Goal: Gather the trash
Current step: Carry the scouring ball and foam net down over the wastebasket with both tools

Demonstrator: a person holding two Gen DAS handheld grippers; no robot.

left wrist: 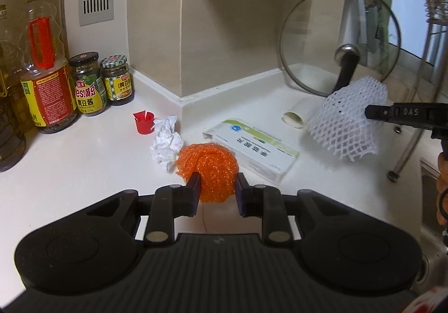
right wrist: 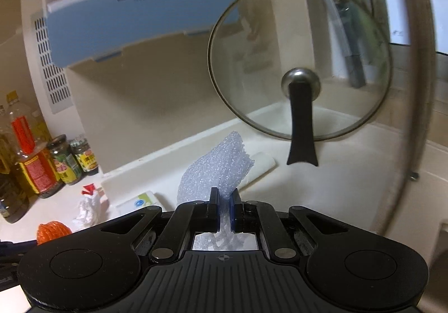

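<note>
An orange mesh scrubber (left wrist: pixel 208 170) lies on the white counter (left wrist: pixel 84 161), between the two fingers of my left gripper (left wrist: pixel 218 187), whose jaws stand apart around it without clearly pressing it. My right gripper (right wrist: pixel 223 199) is shut on a white foam fruit net (right wrist: pixel 215 170), held above the counter; the net also shows in the left wrist view (left wrist: pixel 348 119). A crumpled white paper (left wrist: pixel 166 142), a red cap (left wrist: pixel 144 122), a white and green carton (left wrist: pixel 252 149) and a paper roll core (left wrist: pixel 296 115) lie on the counter.
Oil bottles (left wrist: pixel 44 66) and sauce jars (left wrist: pixel 88 83) stand at the left. A glass pot lid (left wrist: pixel 340 42) leans against the back wall. A blue and white wall unit (right wrist: pixel 137 16) hangs above. A sink edge (left wrist: pixel 431 187) is at the right.
</note>
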